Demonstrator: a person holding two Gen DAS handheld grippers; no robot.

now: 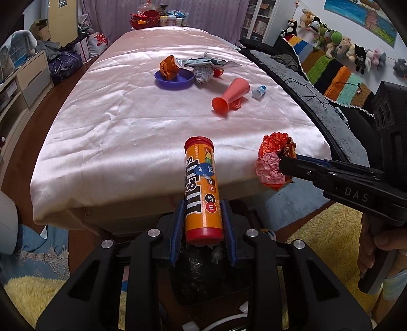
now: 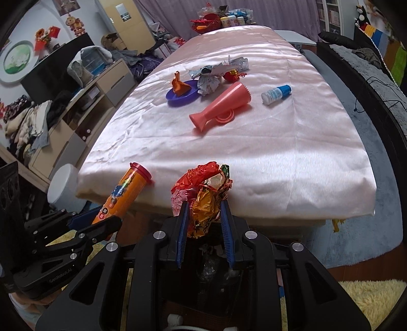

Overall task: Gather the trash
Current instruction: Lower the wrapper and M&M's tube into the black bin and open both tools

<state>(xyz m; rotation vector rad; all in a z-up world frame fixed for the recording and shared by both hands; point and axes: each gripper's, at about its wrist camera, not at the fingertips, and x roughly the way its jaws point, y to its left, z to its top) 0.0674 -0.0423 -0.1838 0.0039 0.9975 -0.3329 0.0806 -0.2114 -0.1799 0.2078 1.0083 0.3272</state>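
My left gripper (image 1: 202,203) is shut on an orange M&M's tube (image 1: 202,188) with a red cap, held upright past the table's near edge; the tube also shows in the right wrist view (image 2: 122,193). My right gripper (image 2: 204,206) is shut on a crumpled wad of red, pink and gold wrappers (image 2: 203,188), seen from the left wrist too (image 1: 274,160). A black-lined bin (image 1: 203,275) sits below both grippers. On the pink table (image 2: 254,142) lie a pink cone (image 2: 221,105), a small blue-capped bottle (image 2: 276,94), and a purple plate (image 2: 182,95) with orange paper (image 2: 179,84).
Crumpled grey and foil wrappers (image 2: 211,76) and a red ball (image 2: 231,75) lie beside the plate. Jars and a red basket (image 2: 208,21) stand at the table's far end. A dark sofa (image 1: 318,101) runs along the right, drawers (image 2: 84,107) along the left.
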